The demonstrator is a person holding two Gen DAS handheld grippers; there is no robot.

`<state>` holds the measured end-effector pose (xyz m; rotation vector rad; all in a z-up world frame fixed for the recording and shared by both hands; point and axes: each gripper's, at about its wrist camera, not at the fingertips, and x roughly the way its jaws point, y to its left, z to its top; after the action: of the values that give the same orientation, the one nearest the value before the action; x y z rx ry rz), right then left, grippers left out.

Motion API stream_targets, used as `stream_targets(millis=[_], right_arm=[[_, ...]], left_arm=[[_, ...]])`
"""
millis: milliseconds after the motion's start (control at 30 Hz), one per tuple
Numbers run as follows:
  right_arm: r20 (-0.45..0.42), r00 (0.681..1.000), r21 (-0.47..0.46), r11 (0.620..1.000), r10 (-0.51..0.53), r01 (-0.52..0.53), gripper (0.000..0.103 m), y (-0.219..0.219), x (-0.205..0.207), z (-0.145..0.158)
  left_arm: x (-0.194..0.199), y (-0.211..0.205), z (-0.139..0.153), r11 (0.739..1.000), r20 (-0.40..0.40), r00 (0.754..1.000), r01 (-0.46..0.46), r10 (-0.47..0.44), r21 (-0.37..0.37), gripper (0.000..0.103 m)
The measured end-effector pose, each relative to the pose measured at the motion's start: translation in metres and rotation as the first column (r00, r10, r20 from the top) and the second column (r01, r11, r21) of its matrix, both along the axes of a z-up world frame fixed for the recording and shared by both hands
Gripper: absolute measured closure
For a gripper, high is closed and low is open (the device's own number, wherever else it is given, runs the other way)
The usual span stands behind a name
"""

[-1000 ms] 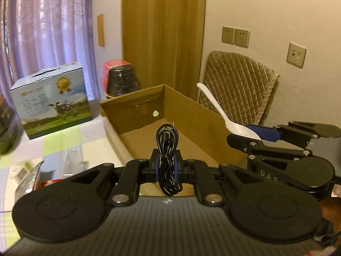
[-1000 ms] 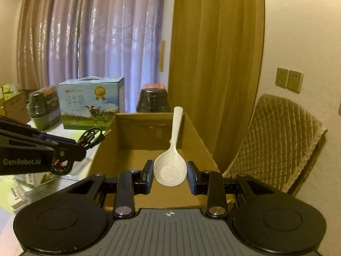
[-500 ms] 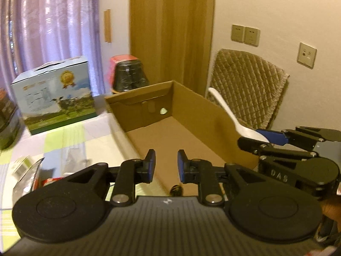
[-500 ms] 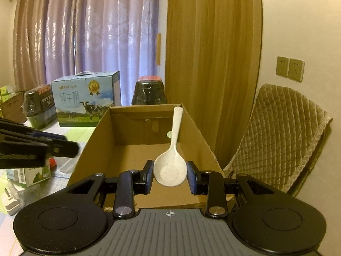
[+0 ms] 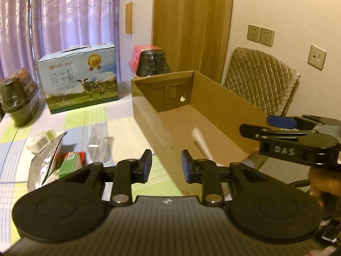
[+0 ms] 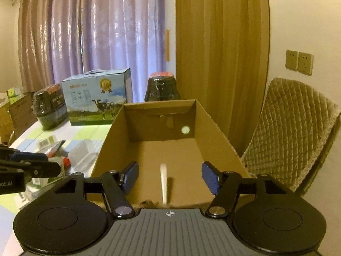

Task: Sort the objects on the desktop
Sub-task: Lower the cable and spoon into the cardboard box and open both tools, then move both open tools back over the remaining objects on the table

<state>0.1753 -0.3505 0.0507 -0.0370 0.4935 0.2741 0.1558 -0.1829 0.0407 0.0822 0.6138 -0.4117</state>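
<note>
Now splayed wide, right gripper [image 6: 169, 176], blue pads [image 6: 211, 179] far apart and gripping nothing, poised level above the near end of the cardboard box [image 6: 215, 128] and aimed straight down its length. Directly ahead and just below, between the spread fingers: white spoon [image 6: 163, 181], loose inside the box near its close end, handle pointing away toward the far wall, long axis running along the box; bowl end hidden under the gripper body, contact with the box floor impossible to judge. In the left wrist view, same spoon [image 5: 201, 143] blurred and slanted within the box, handle end toward the far left.

Also parted, left gripper [image 5: 166, 167], pads separated and empty, held level over the near left corner of the box, aimed forward. Off to its right, the right gripper [image 5: 268, 125] seen side-on at the box's right wall, with part of a hand [image 5: 325, 183] under it.

Farther left of the left gripper, on the checked tablecloth [image 5: 93, 115]: a foil pouch [image 5: 45, 164], a green and red packet [image 5: 71, 163], a small white box [image 5: 41, 140]. Beyond, a milk carton case [image 5: 80, 77] printed with a cow, and dark wrapped tubs [image 5: 152, 63] behind the box. Off to the right, a quilted chair back [image 6: 292, 132].
</note>
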Motion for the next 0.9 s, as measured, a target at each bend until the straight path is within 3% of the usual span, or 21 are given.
stream_targets(millis=[267,433,533,633,900], right_arm=[[-0.012,1.000,0.020,1.000,0.000,0.001,0.040,0.005,-0.052,-0.004],[-0.043,0.999,0.041,0.999,0.020,-0.018,0.040,0.019,-0.080,-0.009],[-0.068,0.997,0.049,0.998,0.042,-0.039,0.040,0.031,-0.093,-0.013],[-0.086,0.994,0.056,0.997,0.067,-0.062,0.038,0.044,-0.105,-0.016],[-0.110,0.985,0.059,0.990,0.134,-0.128,0.014,0.080,-0.124,-0.014]], left_arm=[[-0.033,0.035,-0.011,0.998,-0.046,0.997,-0.065,0.065,0.004,0.063],[-0.057,0.067,-0.015,0.994,-0.062,0.992,-0.109,0.110,0.019,0.061],[-0.071,0.089,-0.019,0.989,-0.075,0.986,-0.147,0.149,0.030,0.054],[-0.084,0.114,-0.023,0.981,-0.079,0.978,-0.191,0.194,0.043,0.039],[-0.102,0.164,-0.032,0.961,-0.089,0.959,-0.260,0.268,0.090,0.016]])
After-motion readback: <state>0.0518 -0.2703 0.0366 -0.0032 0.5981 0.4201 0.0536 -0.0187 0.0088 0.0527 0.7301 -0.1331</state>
